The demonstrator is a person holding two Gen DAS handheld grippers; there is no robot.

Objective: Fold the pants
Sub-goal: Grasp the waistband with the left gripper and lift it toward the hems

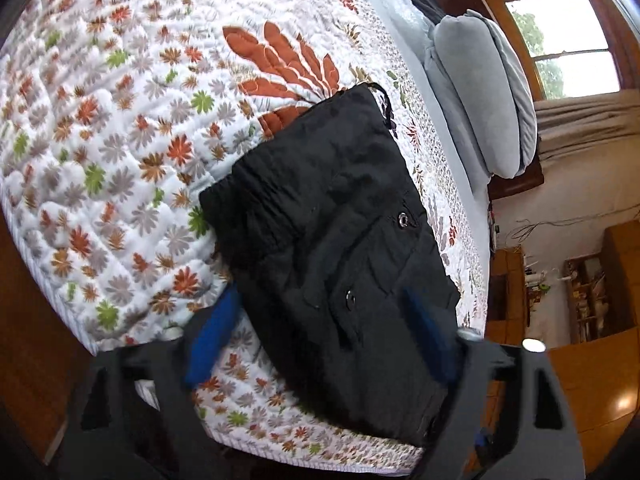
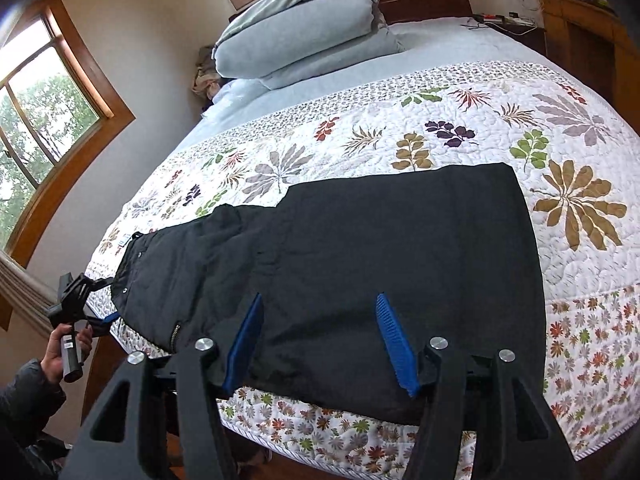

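Black pants lie flat on the floral quilt, stretched along the bed's near edge, with the snap-button end at the left. My right gripper hovers open over the middle of the near edge; both blue fingers stand wide apart above the cloth. In the left wrist view the pants run away from me, snaps close by. My left gripper is open and straddles that end. One finger is beside the cloth's edge and the other over it. The left gripper also shows at the bed's corner.
Two stacked grey pillows sit at the head of the bed by a dark headboard. A person's hand holds the left gripper's handle. Wooden-framed windows are on the left, and wooden furniture and floor lie past the bed's edge.
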